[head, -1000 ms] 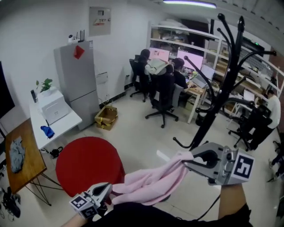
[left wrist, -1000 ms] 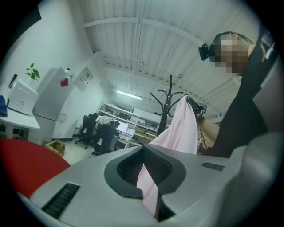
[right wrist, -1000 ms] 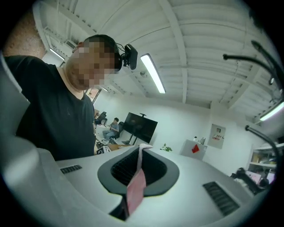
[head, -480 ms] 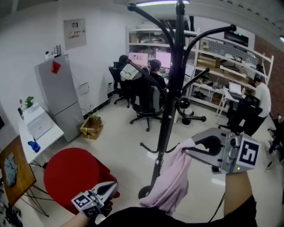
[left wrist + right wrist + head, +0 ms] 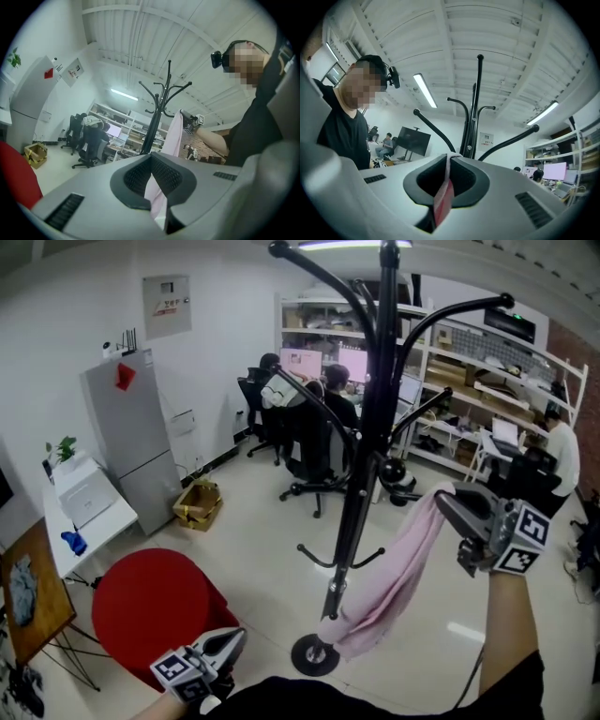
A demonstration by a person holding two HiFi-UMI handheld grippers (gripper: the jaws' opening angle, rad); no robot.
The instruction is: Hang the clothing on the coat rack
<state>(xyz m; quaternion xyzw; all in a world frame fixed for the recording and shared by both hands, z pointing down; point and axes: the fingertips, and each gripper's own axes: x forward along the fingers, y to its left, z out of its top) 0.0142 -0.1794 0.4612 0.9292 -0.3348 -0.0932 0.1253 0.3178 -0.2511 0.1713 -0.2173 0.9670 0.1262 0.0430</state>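
A pale-floored office, with desks and seated people at the back. The pink clothing [image 5: 398, 563] hangs beside the pole of the black coat rack [image 5: 364, 474], its lower end near the rack's base. Its top edge is pinched in the closed jaws of the right gripper [image 5: 442, 497], high beside the pole. The left gripper [image 5: 228, 641] sits low and well apart, jaws together on nothing, near a red round seat [image 5: 155, 601].

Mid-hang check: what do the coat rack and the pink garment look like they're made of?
Coat rack: probably metal tubing with a black, slightly glossy painted finish. The pole and curved arms are thin and rigid, with highlights along them.
Pink garment: soft, matte fabric, possibly knit or fleece. It hangs limp in folds from the right gripper. The exact fibre can't be told.
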